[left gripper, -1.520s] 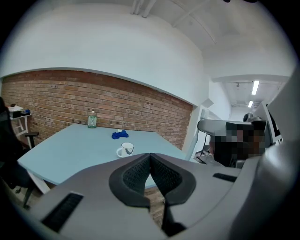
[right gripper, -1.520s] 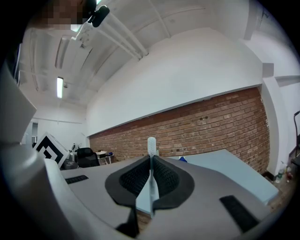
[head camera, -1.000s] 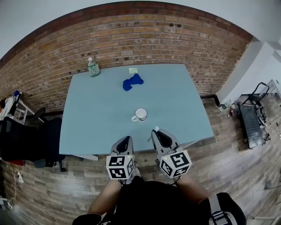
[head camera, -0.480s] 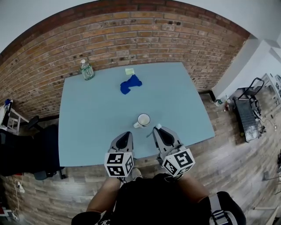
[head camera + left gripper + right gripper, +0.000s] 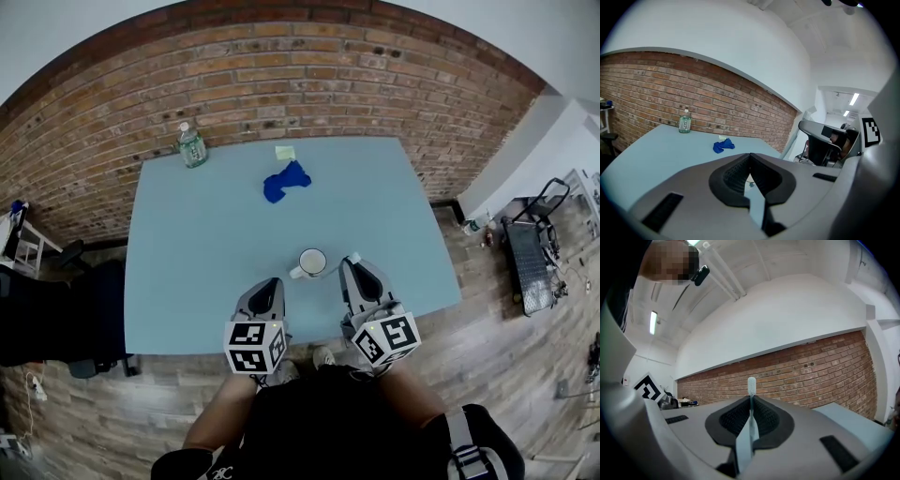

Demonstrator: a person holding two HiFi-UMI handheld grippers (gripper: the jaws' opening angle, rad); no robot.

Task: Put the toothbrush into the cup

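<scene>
A white cup with a handle on its left stands on the light blue table, near the front edge. My right gripper hovers just right of the cup, shut on a pale toothbrush whose head sticks out past the jaws, pointing up. In the head view only the tip of the toothbrush shows. My left gripper hangs over the front edge, left of the cup, shut and empty; the left gripper hides the cup in its own view.
A crumpled blue cloth lies at the table's far middle, a yellow note behind it. A clear water bottle stands at the far left corner. A brick wall runs behind the table. A dark chair sits left.
My right gripper with the toothbrush has moved forward and right, ending beside the cup. The left gripper has stayed near the front edge.
</scene>
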